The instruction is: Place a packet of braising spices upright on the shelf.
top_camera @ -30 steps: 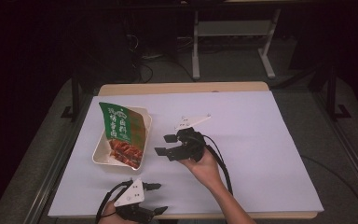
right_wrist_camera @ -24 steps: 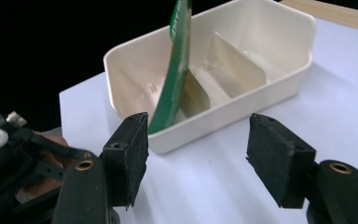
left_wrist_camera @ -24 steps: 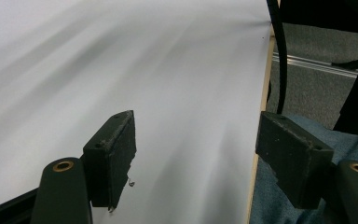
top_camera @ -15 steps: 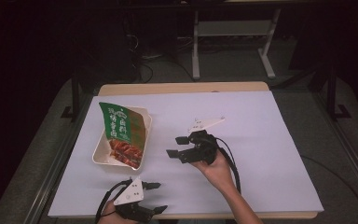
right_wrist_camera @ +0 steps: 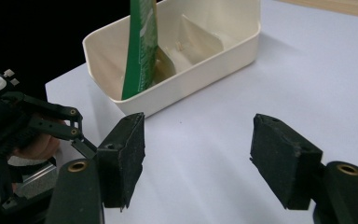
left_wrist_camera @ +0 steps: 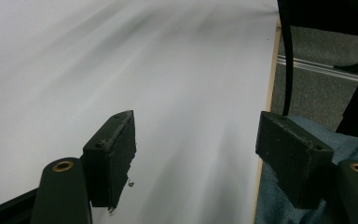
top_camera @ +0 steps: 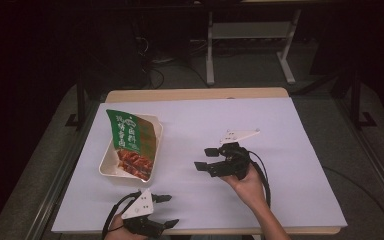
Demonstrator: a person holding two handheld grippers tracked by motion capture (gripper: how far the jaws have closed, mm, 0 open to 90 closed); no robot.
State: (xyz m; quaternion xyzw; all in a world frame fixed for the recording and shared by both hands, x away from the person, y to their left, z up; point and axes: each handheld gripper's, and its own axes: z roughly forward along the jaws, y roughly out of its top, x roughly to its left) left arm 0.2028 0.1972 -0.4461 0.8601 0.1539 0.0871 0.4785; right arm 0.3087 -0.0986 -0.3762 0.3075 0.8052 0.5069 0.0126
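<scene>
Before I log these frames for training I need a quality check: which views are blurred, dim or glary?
High view: sheet-covered table evenly lit, surroundings nearly black, image soft. Left gripper view: table surface streaked with motion blur, the left hand-held gripper sharp. Right gripper view: crisp on the right hand-held gripper and the cream tray, no glare.

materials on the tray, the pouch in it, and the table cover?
Tray: looks like moulded plastic or pulp, cream, matte; thin walls and a moulded divider, hard to tell which. Pouch: thin printed film, green above and red below, slightly glossy; it stands edge-on and flat in the right gripper view. Table cover: smooth matte white sheet, paper or plastic, over a wood-look tabletop edge.
</scene>
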